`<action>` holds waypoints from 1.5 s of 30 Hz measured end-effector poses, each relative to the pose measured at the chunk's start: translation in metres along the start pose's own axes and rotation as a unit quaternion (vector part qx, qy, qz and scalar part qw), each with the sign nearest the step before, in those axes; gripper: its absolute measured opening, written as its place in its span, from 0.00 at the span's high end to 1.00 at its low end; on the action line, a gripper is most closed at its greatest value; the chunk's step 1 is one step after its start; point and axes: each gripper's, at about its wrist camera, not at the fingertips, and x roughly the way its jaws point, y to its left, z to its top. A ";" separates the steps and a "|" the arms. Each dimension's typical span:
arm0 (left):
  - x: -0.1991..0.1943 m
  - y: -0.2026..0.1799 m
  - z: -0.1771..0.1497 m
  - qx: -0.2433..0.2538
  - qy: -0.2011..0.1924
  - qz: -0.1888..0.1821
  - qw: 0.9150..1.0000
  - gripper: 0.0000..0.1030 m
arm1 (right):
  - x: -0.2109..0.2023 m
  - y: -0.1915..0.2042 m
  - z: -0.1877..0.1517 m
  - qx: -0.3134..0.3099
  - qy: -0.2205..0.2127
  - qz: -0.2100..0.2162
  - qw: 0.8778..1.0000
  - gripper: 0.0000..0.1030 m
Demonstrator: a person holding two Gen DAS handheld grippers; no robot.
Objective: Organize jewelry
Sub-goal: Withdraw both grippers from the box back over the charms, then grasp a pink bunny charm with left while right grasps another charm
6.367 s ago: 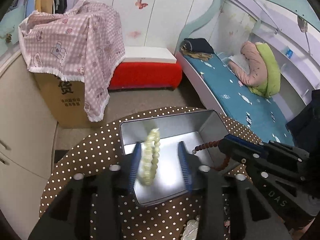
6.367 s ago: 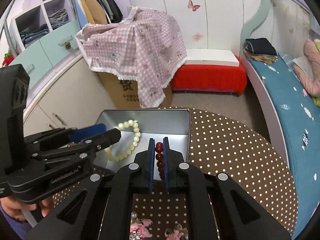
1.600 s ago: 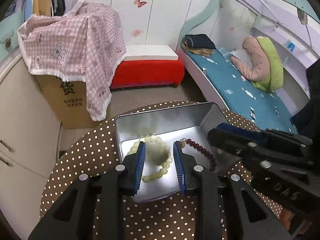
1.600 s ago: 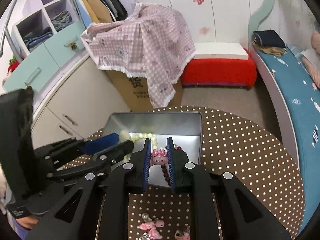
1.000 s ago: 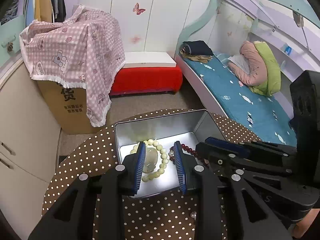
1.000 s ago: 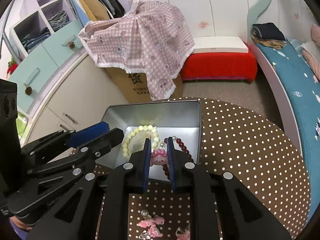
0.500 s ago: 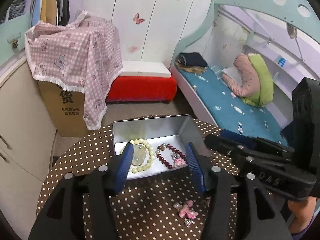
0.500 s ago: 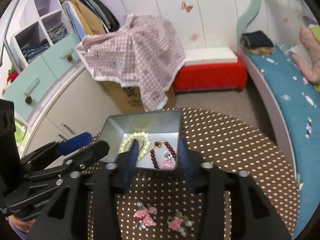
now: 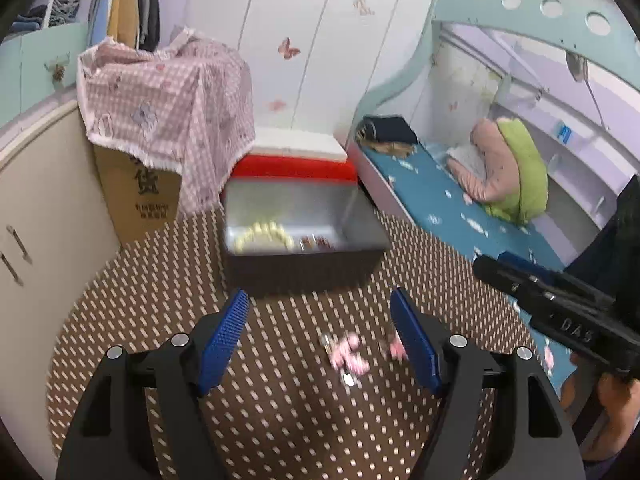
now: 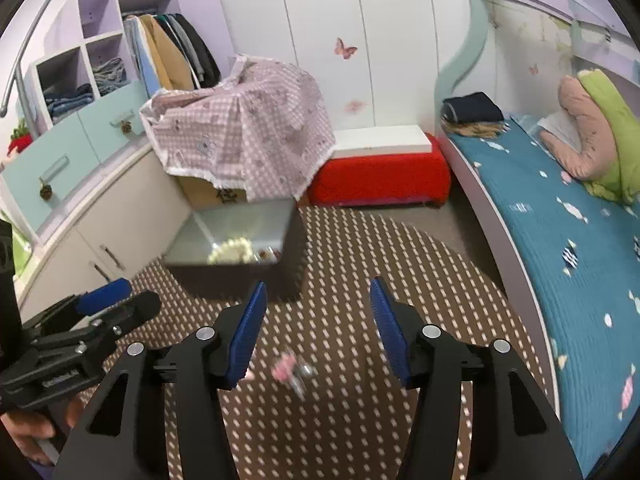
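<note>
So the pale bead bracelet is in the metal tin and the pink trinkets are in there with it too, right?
Not quite. The pale bead bracelet does lie in the metal tin, but the pink trinkets lie outside it, on the dotted tablecloth in front of the tin. The left wrist view shows them between the open blue pads of the left claw.

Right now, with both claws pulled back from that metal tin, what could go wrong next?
The pink charms left on the dotted tablecloth are tiny and blurred, so a pinch could miss. The left gripper and right gripper, both opening with nothing between them, hover over the same spot and might collide. Reaching back could nudge the tin.
</note>
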 end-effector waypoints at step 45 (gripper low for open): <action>0.021 0.022 -0.046 0.030 0.056 0.023 0.998 0.88 | 0.034 0.052 -0.052 -0.034 0.051 0.031 0.998 0.48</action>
